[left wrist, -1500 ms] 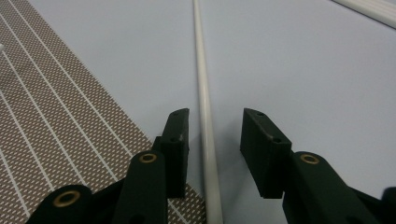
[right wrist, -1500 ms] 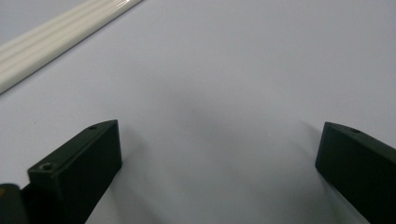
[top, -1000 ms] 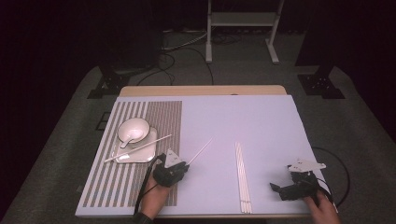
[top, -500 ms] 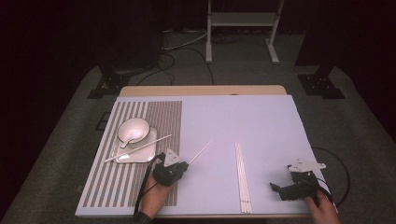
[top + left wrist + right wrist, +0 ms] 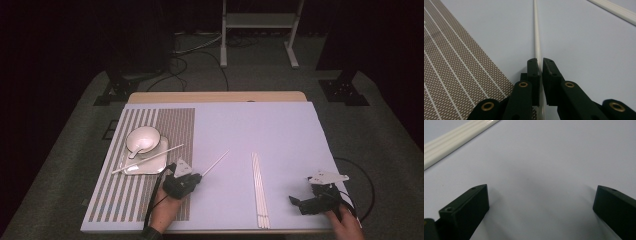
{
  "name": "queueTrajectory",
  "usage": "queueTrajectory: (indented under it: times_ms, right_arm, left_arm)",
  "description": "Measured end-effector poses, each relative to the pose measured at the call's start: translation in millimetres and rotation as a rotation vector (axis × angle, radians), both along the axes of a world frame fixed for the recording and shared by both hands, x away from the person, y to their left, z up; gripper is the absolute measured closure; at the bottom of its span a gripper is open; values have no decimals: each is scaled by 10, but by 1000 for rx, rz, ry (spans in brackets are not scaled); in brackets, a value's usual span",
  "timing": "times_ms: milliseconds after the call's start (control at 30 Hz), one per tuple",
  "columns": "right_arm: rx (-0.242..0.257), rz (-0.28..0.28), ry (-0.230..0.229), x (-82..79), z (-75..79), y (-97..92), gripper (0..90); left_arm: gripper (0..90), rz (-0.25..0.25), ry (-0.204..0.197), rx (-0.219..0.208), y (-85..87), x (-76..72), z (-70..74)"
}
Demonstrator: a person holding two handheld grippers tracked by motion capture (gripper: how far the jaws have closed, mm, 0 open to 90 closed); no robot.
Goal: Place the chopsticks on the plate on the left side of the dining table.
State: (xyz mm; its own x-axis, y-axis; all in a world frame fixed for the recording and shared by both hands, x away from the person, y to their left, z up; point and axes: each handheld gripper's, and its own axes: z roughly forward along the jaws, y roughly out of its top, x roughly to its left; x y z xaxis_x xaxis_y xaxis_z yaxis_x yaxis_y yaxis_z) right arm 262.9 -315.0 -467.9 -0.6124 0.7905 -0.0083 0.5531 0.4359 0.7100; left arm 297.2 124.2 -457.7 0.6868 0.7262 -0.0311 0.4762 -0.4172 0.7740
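A single white chopstick (image 5: 215,162) lies slanted on the pale table cover, and my left gripper (image 5: 197,176) holds its near end. In the left gripper view the two black jaws (image 5: 539,61) have just been closing and now pinch the chopstick (image 5: 536,37), which runs straight away from them. Three more white chopsticks (image 5: 259,187) lie side by side to the right. At the front right my right gripper (image 5: 295,202) rests low over the cover. Its jaws stand wide apart (image 5: 541,195) with nothing between them, and the chopstick bundle (image 5: 454,140) is off to their upper left.
A brown striped placemat (image 5: 150,125) covers the left part of the table. On it stands a white plate (image 5: 150,167) bearing a white bowl (image 5: 147,134) with a spoon (image 5: 135,150); another chopstick (image 5: 167,151) lies across the plate. Dark floor, cables and a stand lie beyond the far edge.
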Motion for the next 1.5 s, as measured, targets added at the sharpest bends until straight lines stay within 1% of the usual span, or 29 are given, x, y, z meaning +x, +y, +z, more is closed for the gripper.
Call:
queueTrajectory:
  times_ms: [200,400,533,800,1033,1067,1100,1500]
  right_arm:
    - [0,0,1,0,0,-1,0]
    - [0,0,0,0,0,-1,0]
    - [0,0,0,0,0,-1,0]
    - [0,0,0,0,0,-1,0]
    - [0,1,1,1,0,-1,0]
    - [0,1,1,1,0,-1,0]
    - [1,-1,2,1,1,0,0]
    - [0,0,3,2,1,0,0]
  left_arm:
    - [847,2,-4,-21,46,-14,41]
    - [847,1,-13,-30,93,-39,92]
    - [847,-8,-14,-31,155,-58,129]
    - [847,4,-9,-38,318,-95,185]
    - [847,13,-7,-19,437,-130,218]
    - [847,19,-9,-24,455,-136,219]
    - [847,17,-6,-19,472,-138,222]
    - [847,72,-5,-4,720,-162,241]
